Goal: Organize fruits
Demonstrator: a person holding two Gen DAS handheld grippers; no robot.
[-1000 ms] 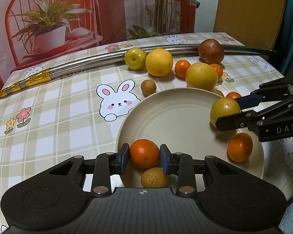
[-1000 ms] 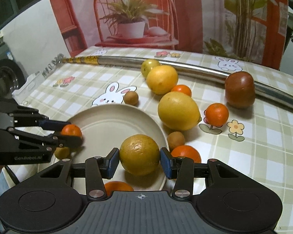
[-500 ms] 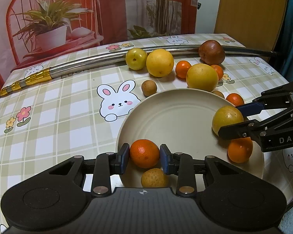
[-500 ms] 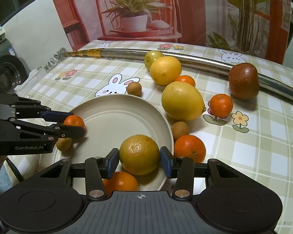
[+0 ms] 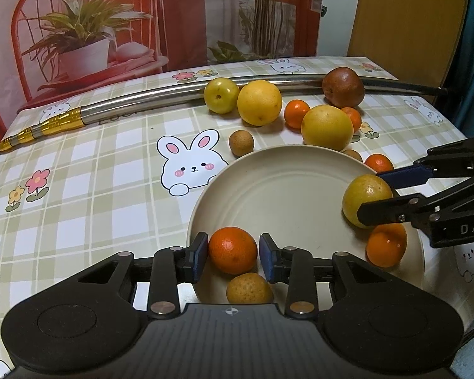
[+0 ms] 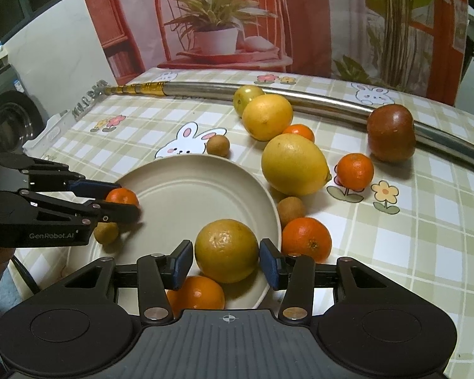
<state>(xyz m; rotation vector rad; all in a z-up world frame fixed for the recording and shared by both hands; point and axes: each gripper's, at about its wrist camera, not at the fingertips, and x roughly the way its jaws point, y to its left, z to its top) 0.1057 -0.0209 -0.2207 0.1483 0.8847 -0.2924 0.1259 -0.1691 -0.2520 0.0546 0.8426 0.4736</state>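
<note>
A beige plate lies on the checked tablecloth, also in the right wrist view. My left gripper is shut on a small mandarin over the plate's near rim; a small brown fruit lies just below it. My right gripper is shut on a yellow-green orange over the plate's right side, seen from the left wrist view too. Another mandarin lies on the plate under it.
Loose fruit beyond the plate: a large lemon, a yellow orange, a green-yellow plum, a dark red fruit, mandarins and small brown fruits. A steel pole crosses the table's back.
My right gripper with the yellow-green orange has drawn back toward the plate's right rim and sunk a little. The left gripper has stayed in place on its mandarin.
</note>
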